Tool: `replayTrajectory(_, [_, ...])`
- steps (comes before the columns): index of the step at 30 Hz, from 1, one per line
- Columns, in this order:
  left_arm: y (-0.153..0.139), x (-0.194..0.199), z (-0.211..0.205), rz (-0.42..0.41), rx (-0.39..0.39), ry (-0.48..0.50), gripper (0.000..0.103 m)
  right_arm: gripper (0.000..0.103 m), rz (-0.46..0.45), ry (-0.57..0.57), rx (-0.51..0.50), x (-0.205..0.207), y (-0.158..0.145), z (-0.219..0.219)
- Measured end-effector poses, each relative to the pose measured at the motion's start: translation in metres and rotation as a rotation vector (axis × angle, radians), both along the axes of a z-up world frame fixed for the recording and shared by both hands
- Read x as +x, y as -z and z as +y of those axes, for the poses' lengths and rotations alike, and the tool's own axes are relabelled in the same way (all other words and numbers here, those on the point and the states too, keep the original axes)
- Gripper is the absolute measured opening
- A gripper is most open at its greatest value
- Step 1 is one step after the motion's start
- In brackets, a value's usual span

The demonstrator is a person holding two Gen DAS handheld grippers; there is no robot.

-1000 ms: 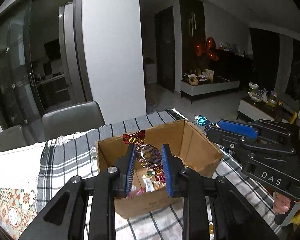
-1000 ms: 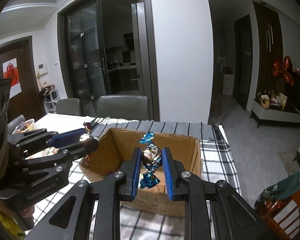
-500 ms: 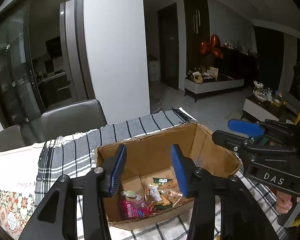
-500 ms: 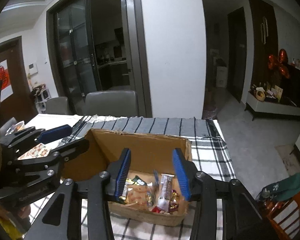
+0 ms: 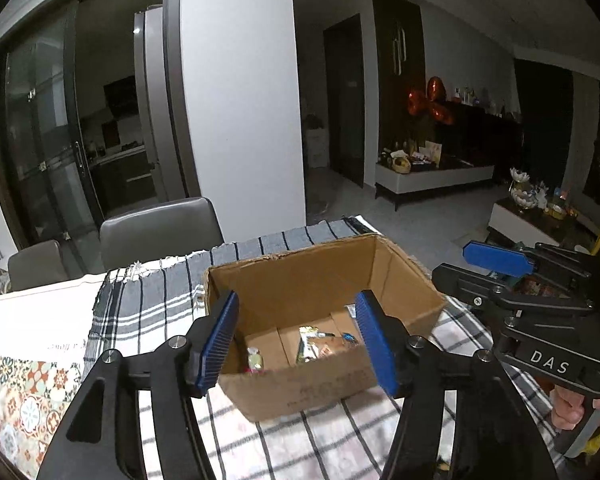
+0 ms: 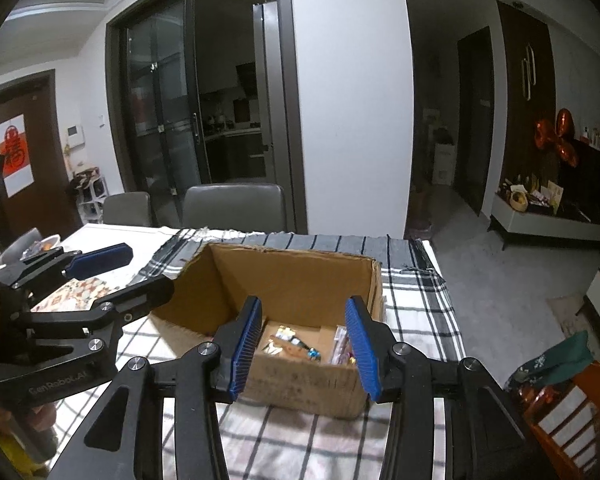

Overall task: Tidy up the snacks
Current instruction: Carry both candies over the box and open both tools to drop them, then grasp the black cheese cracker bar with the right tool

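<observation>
An open cardboard box (image 5: pixel 296 276) (image 6: pixel 300 276) stands on the checked cloth, with several wrapped snacks (image 5: pixel 320 342) (image 6: pixel 288 344) on its floor. My left gripper (image 5: pixel 297 298) hovers over the box's near edge; its blue-padded jaws are opening and hold nothing. My right gripper (image 6: pixel 303 304) hangs over the near edge too, open and bare. Each gripper shows in the other's view: the right gripper (image 5: pixel 500 268) to the right of the box, the left gripper (image 6: pixel 100 264) to its left.
A black-and-white checked cloth (image 5: pixel 160 304) covers the table, with a patterned mat (image 5: pixel 16 392) at the left. Two grey chairs (image 6: pixel 236 204) stand behind the table. A bowl (image 6: pixel 46 242) sits far left. An orange wooden chair (image 6: pixel 572 408) is at the right.
Both grippers were shut on foil-wrapped candies above the box. They have let go and the candies have left the jaws. Both jaws have spread, and both grippers have drawn back toward the near edge.
</observation>
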State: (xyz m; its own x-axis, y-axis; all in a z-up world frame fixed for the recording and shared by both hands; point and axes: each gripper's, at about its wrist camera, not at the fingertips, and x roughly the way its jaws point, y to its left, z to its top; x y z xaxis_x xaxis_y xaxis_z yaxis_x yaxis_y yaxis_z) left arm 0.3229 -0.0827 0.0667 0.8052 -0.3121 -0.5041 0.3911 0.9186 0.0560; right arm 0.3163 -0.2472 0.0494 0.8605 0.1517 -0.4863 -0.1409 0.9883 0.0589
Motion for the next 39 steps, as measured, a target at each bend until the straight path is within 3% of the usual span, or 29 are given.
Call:
replayTrajectory(11, [0.002,-0.064,0.004,0.021,-0.037,0.032,0.063,0.045,-0.024,0.005,-0.007,-0.065,-0.002,0.000])
replayTrajectory(17, [0.017,-0.094,0.000,0.037,-0.010,0.032,0.063,0.045,0.010,-0.007,-0.008,-0.092,0.013,-0.002])
replayTrajectory(24, [0.041,-0.115,-0.002,0.084,0.024,0.022,0.063,0.045,0.102,-0.024,0.012,-0.111,0.047,-0.003])
replayTrajectory(39, [0.114,-0.136,0.003,0.270,0.052,-0.038,0.063,0.044,0.346,-0.078,0.016,-0.126,0.134,0.007])
